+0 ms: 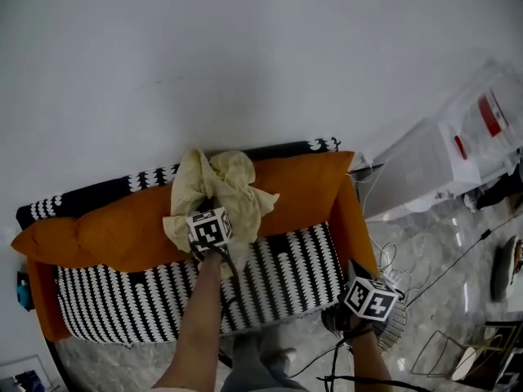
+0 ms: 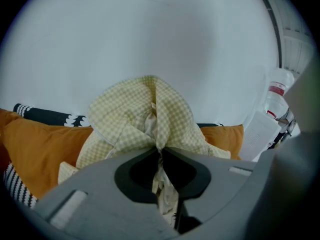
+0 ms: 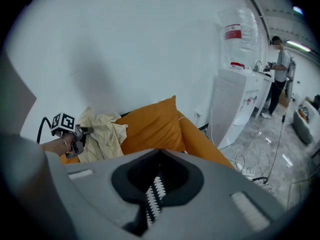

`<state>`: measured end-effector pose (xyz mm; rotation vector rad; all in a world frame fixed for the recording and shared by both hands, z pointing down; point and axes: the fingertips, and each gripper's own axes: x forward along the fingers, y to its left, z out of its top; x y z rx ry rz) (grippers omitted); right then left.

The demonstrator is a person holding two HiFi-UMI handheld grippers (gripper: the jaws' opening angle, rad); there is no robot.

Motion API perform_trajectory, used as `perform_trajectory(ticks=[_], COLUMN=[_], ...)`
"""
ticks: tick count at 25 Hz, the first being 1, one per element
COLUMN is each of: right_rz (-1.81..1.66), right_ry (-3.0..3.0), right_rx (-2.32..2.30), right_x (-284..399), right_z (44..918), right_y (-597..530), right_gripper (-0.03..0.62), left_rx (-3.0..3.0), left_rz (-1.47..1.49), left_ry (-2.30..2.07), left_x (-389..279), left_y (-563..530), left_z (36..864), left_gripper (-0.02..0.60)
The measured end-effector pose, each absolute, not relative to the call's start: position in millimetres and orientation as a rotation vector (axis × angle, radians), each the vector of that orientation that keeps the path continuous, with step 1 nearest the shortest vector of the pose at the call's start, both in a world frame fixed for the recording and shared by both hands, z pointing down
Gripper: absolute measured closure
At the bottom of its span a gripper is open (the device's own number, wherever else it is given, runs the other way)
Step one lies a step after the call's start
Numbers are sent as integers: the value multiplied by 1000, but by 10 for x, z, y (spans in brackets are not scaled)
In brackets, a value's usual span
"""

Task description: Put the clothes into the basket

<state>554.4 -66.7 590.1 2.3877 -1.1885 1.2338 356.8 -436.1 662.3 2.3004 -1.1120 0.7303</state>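
Note:
A pale yellow checked shirt lies bunched on the orange back cushion of a sofa. My left gripper reaches up into it. In the left gripper view the left gripper is shut on a fold of the shirt, and cloth hangs down between the fingers. My right gripper hangs off the sofa's right front corner. In its own view the right gripper has its tips together with nothing held. That view also shows the shirt and the left gripper at the left.
The sofa seat has a black-and-white patterned cover. A white water dispenser stands right of the sofa, with cables on the marble floor. A wire-like thing sits under my right gripper. A person stands far right.

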Motion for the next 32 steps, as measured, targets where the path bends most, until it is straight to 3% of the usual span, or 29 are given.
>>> perform_trajectory(ticks=[16, 32], right_rz=[1053, 824], right_ry=[-1441, -1506], right_rx=[2497, 2682], right_x=[5224, 5229], right_z=[5084, 4188], right_y=[-73, 1100], right_gripper=[591, 591], left_rx=[2502, 2863], left_rz=[514, 440], left_ry=[-1118, -930], left_x=[3152, 3419], left_y=[-2965, -1430], left_z=[5123, 3712], left_gripper=[546, 546])
